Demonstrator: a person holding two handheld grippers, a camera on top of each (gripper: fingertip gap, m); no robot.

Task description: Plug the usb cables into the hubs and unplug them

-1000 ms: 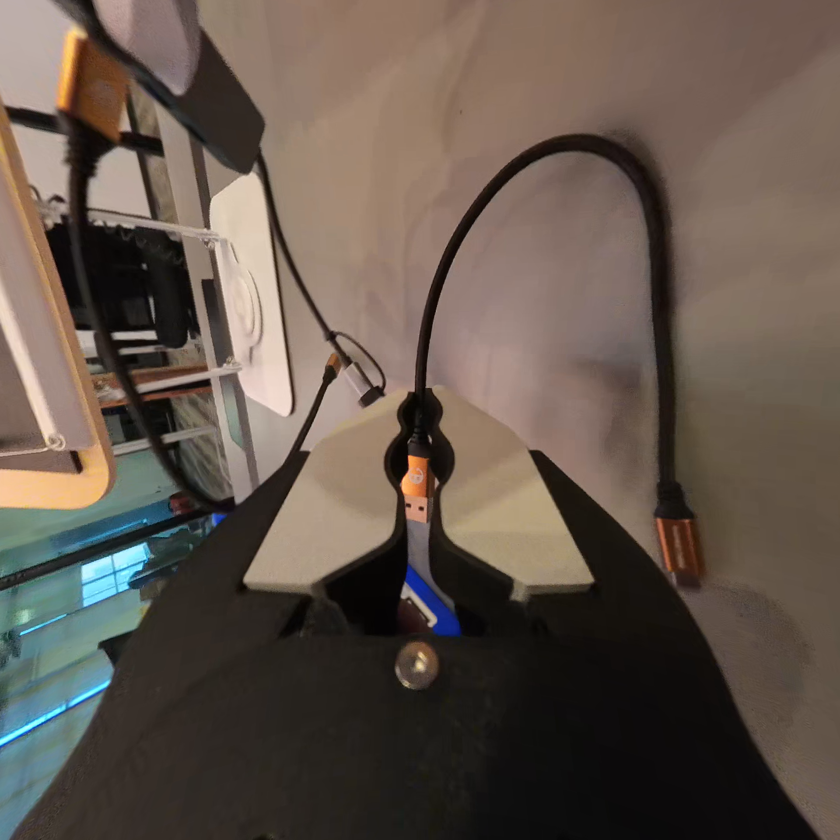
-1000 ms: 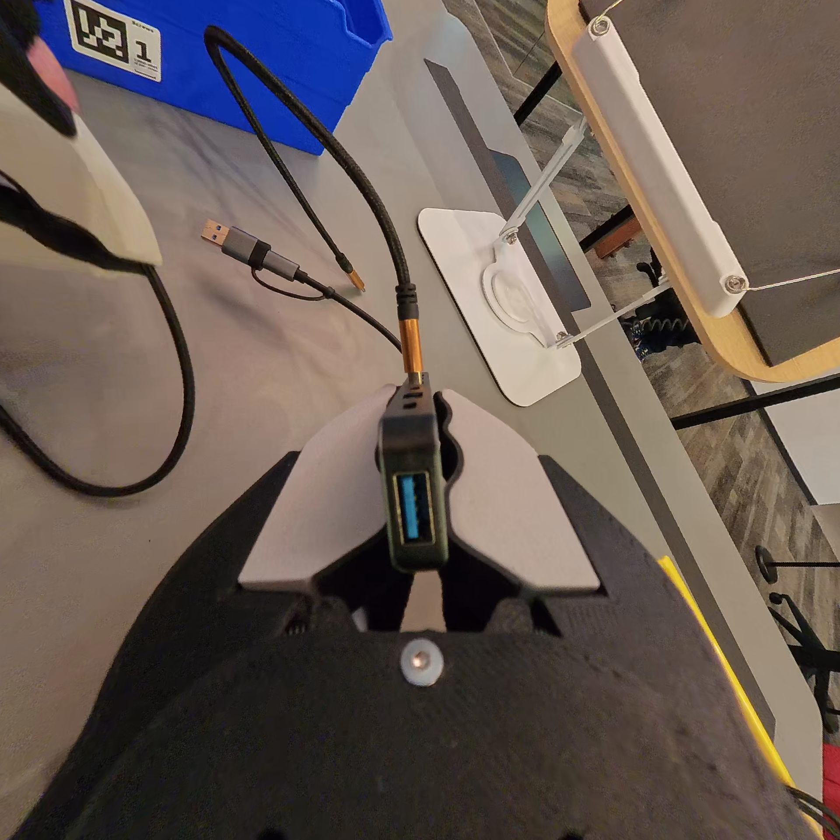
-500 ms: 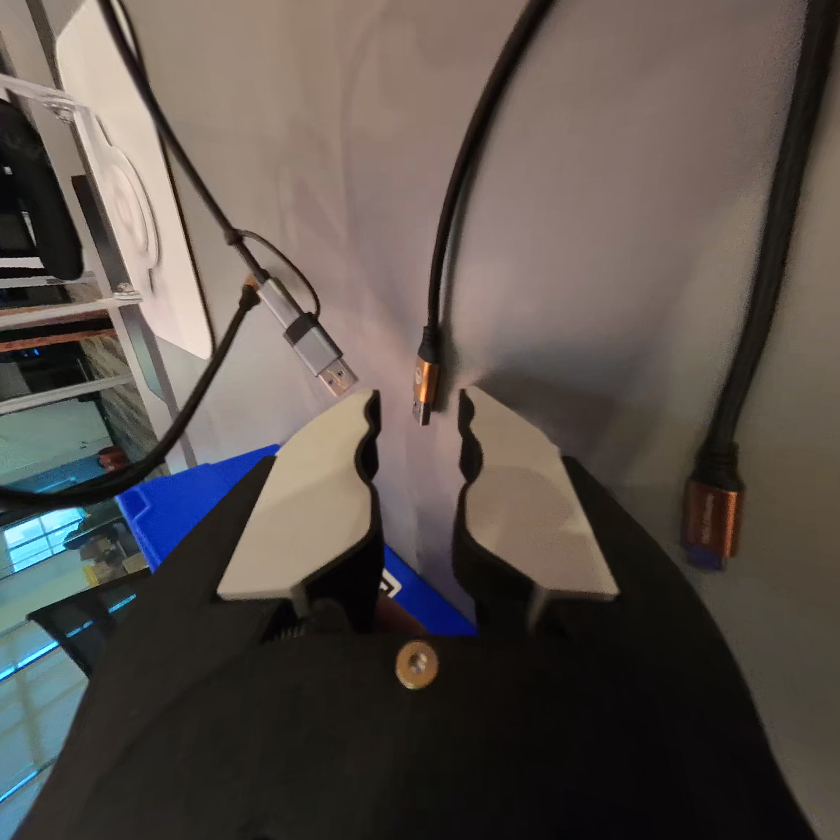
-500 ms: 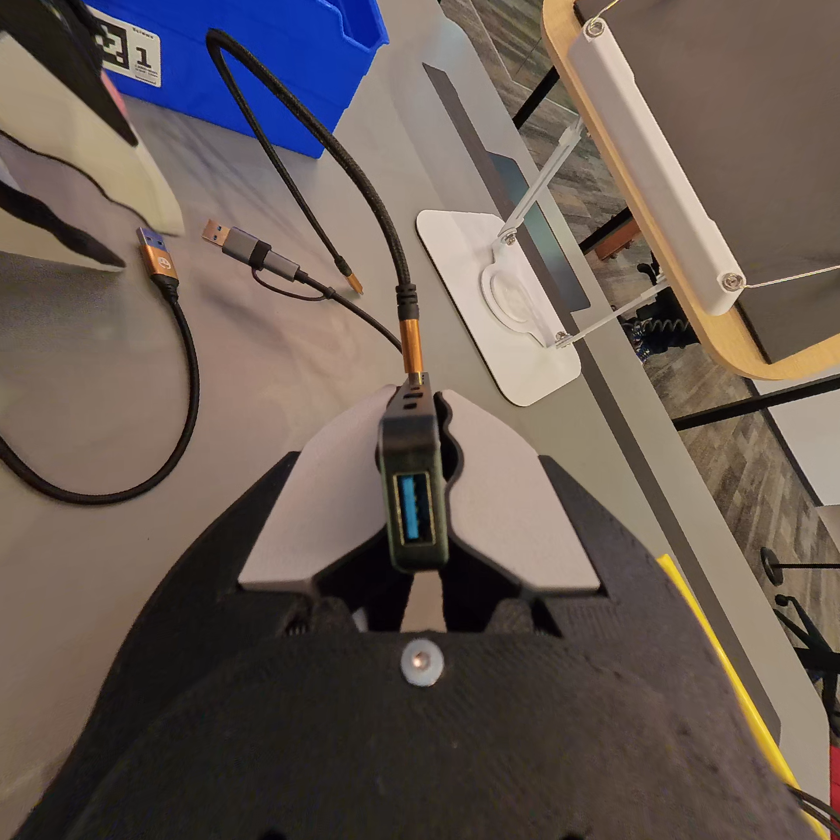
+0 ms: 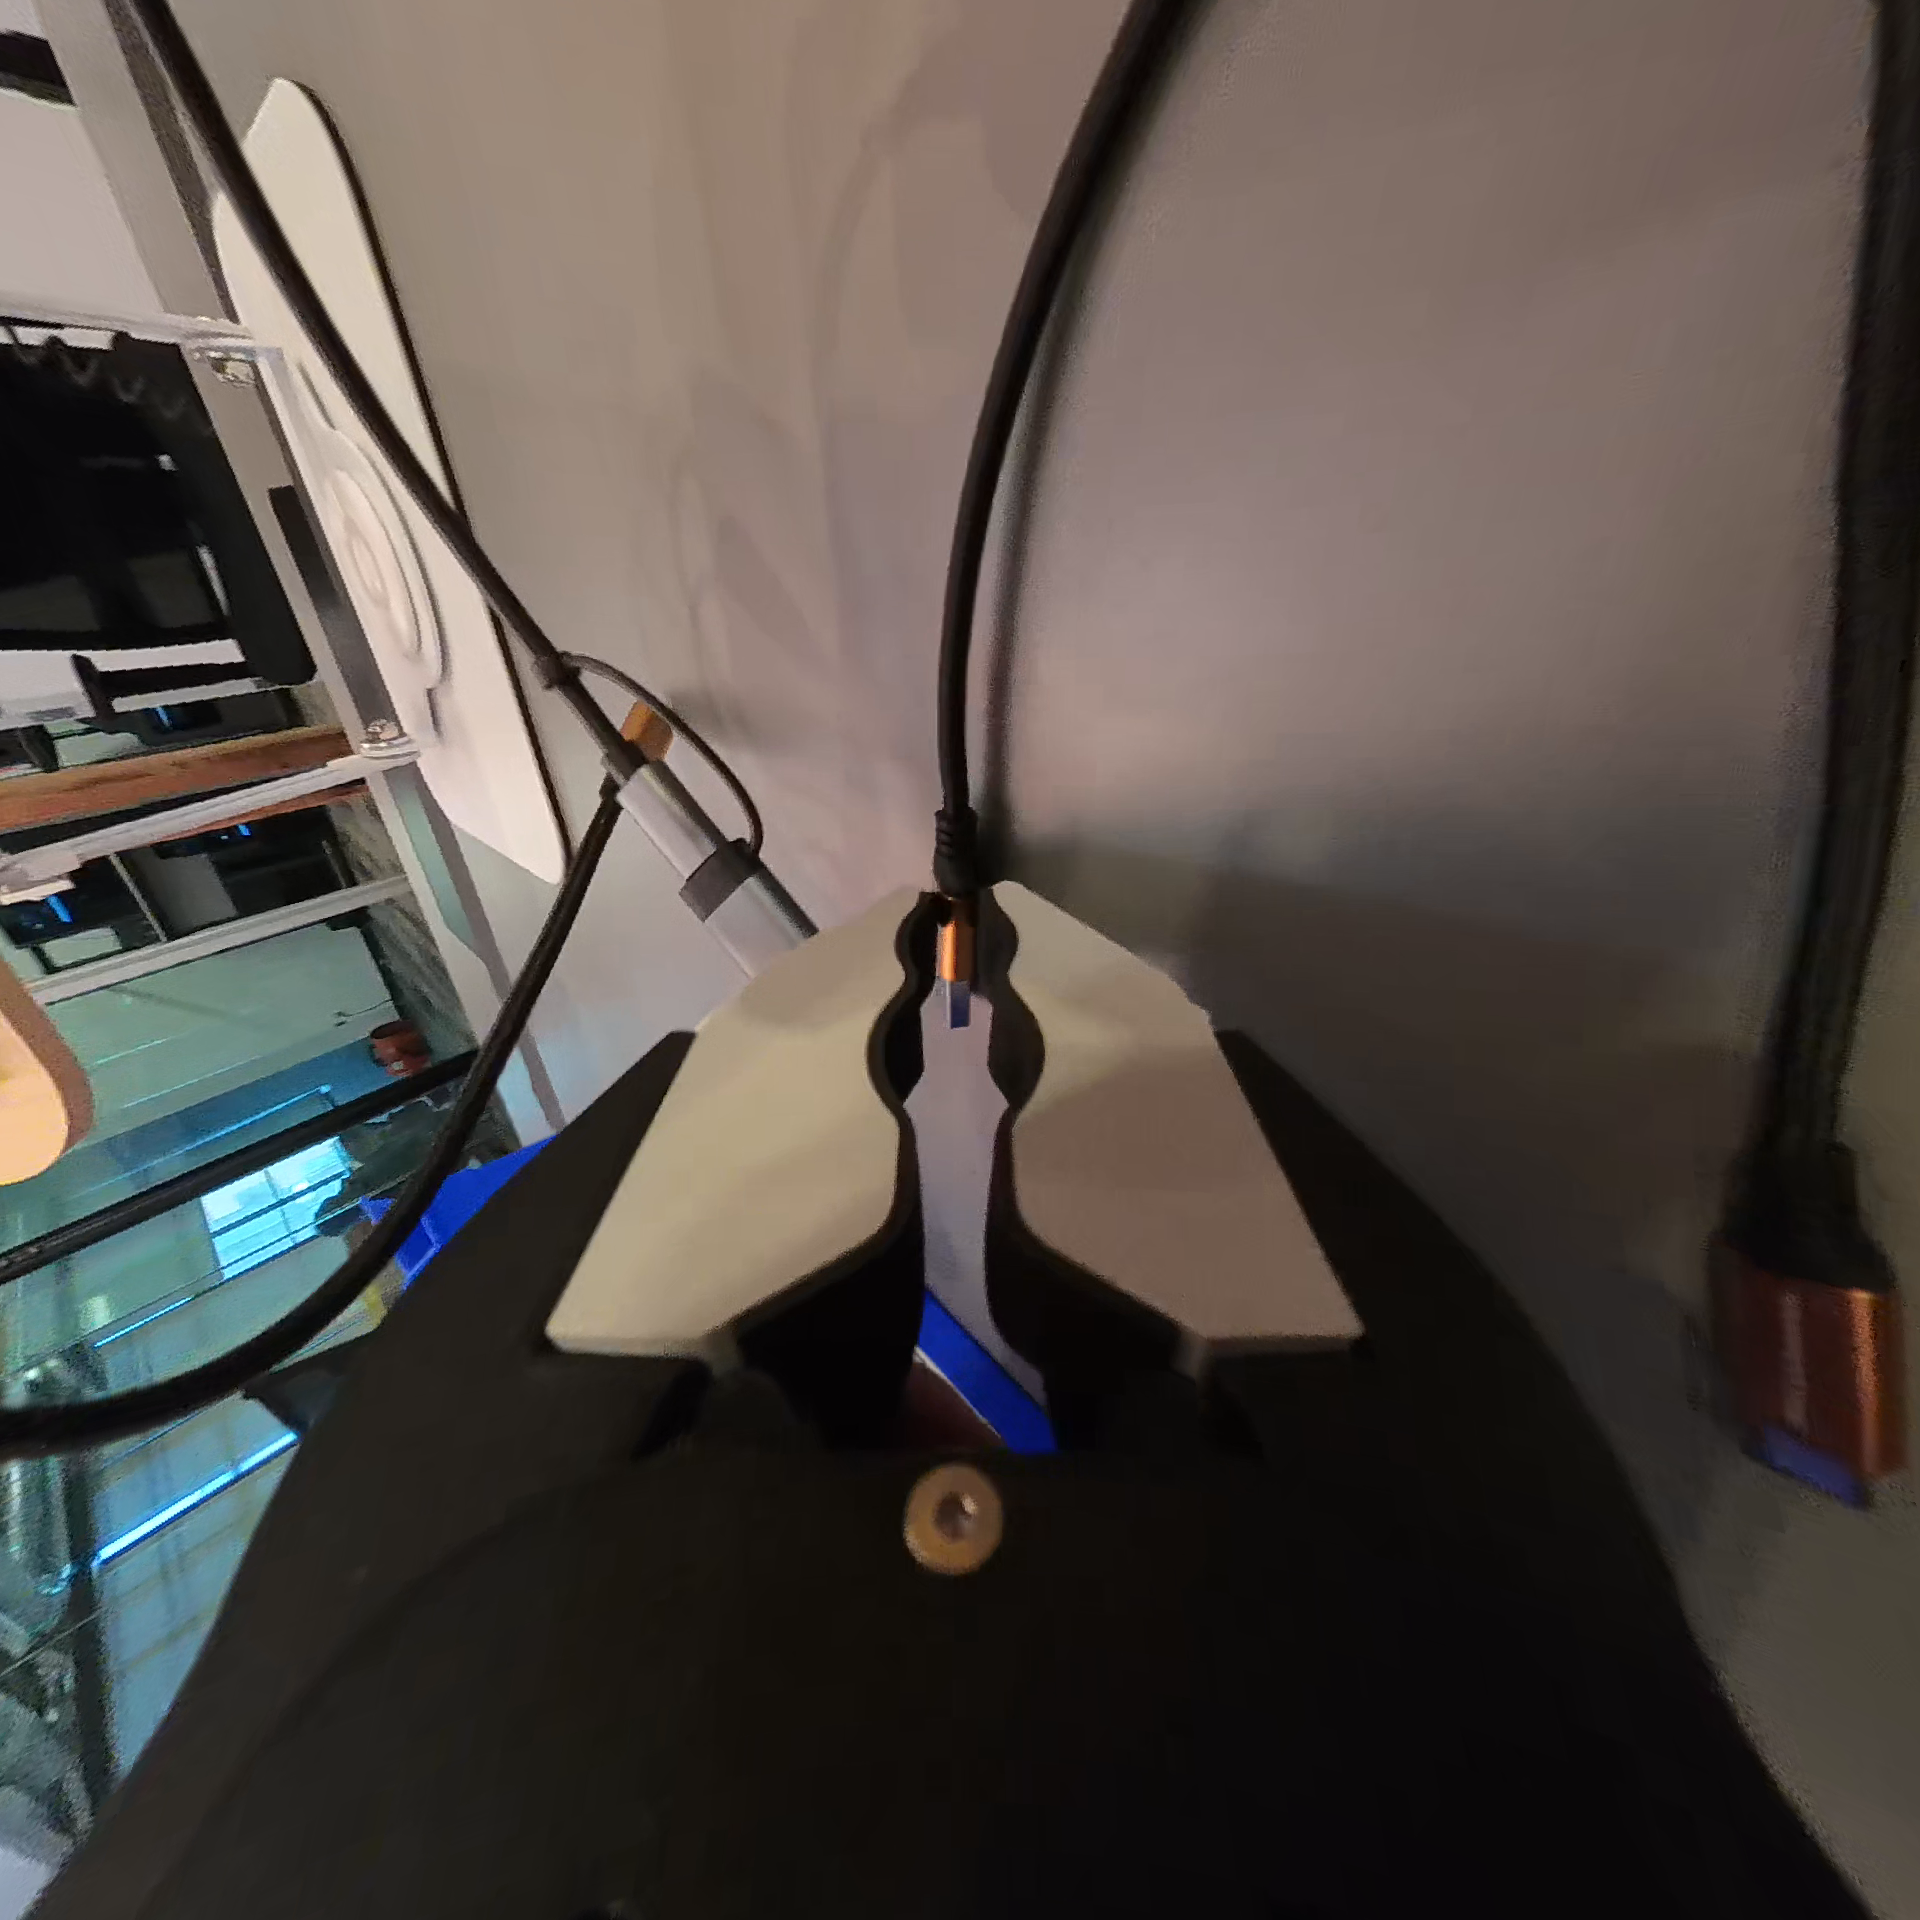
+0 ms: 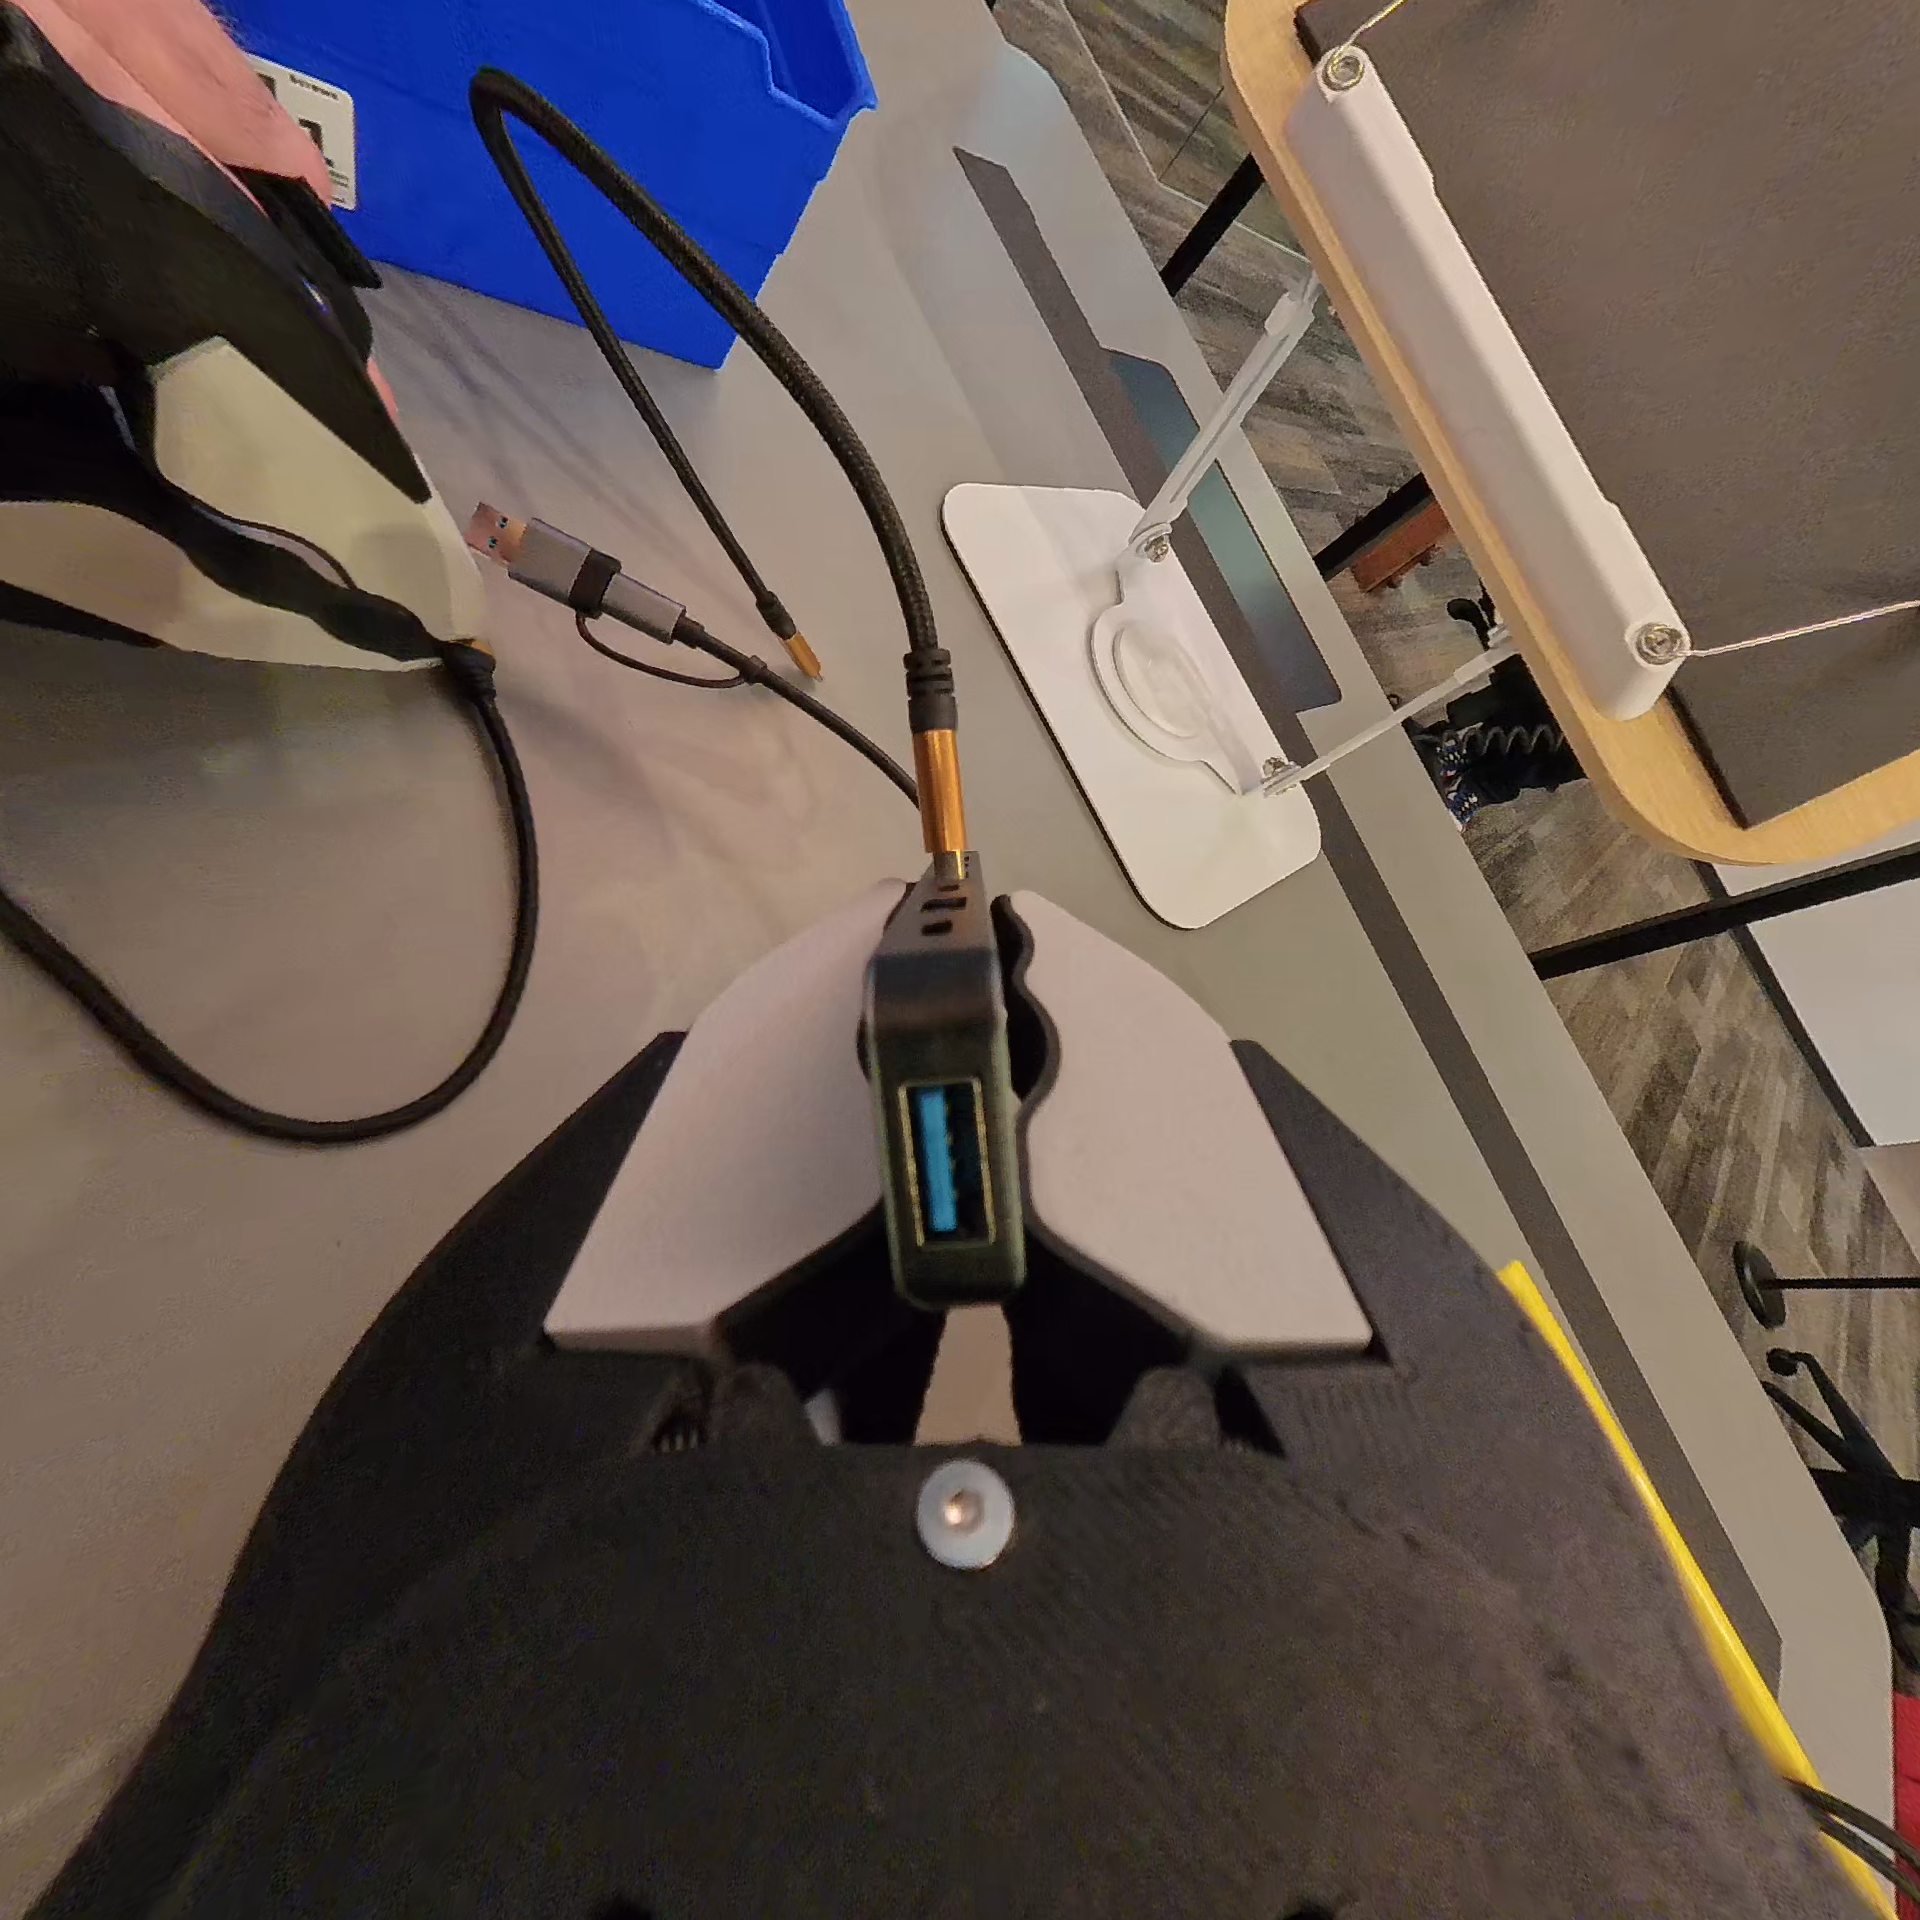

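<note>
My left gripper (image 5: 956, 920) is shut on a small orange USB plug (image 5: 954, 954), pinched at the very tips, low over the grey table (image 5: 1403, 520). The plug's thin black cable (image 5: 971, 520) runs away across the table. My right gripper (image 6: 940, 914) is shut on a black USB hub (image 6: 940, 1049) held on edge, its blue port (image 6: 945, 1158) facing the camera. A braided cable with an orange collar (image 6: 935, 779) is plugged into the hub's far end. The left gripper (image 6: 457, 639) also shows in the right wrist view, at the left.
A grey USB adapter plug (image 6: 582, 577) and a thin orange-tipped cable end (image 6: 800, 657) lie between the grippers. A larger orange plug (image 5: 1808, 1382) lies at the right. A blue bin (image 6: 582, 156) stands at the back. A white stand base (image 6: 1132, 707) sits near the table edge. One gripper's finger ends stand about 15 centimeters off the other's. From either gripper's tips it is about 25 centimeters to the white stand base (image 6: 1132, 707). Look for it in the left wrist view (image 5: 387, 533) too.
One second ago the left gripper held the orange plug deep between its fingers. It then opened and left the plug on the table. Now it has closed on it at the tips. The right gripper barely moved.
</note>
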